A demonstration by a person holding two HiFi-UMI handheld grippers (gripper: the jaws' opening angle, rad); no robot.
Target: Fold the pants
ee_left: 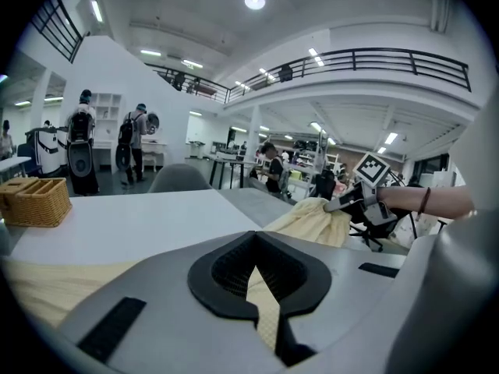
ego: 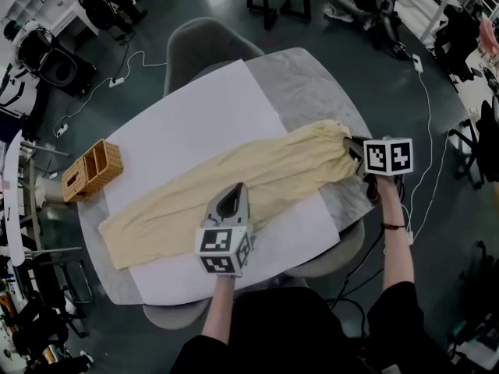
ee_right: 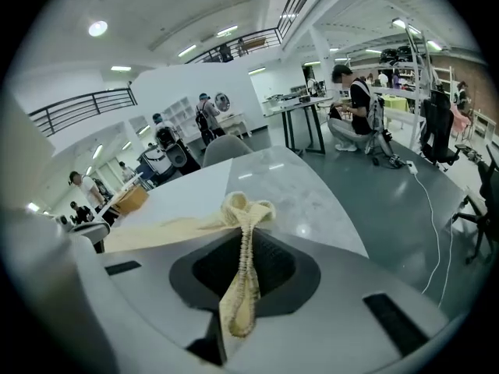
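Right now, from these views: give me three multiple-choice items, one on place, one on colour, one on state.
1. Where is the wicker basket?
A. On a chair
B. At the table's left edge in the head view, clear of the pants
C. On the floor

2. What colour are the pants?
A. Pale yellow
B. Blue
C. Black

3. What is the right gripper doing?
A. Open above the table
B. Shut on the wicker basket
C. Shut on one end of the pants

Answers:
1 B: the head view shows it at that edge, apart from the fabric.
2 A: the fabric reads pale yellow in every view.
3 C: the right gripper view shows gathered fabric pinched between its jaws.
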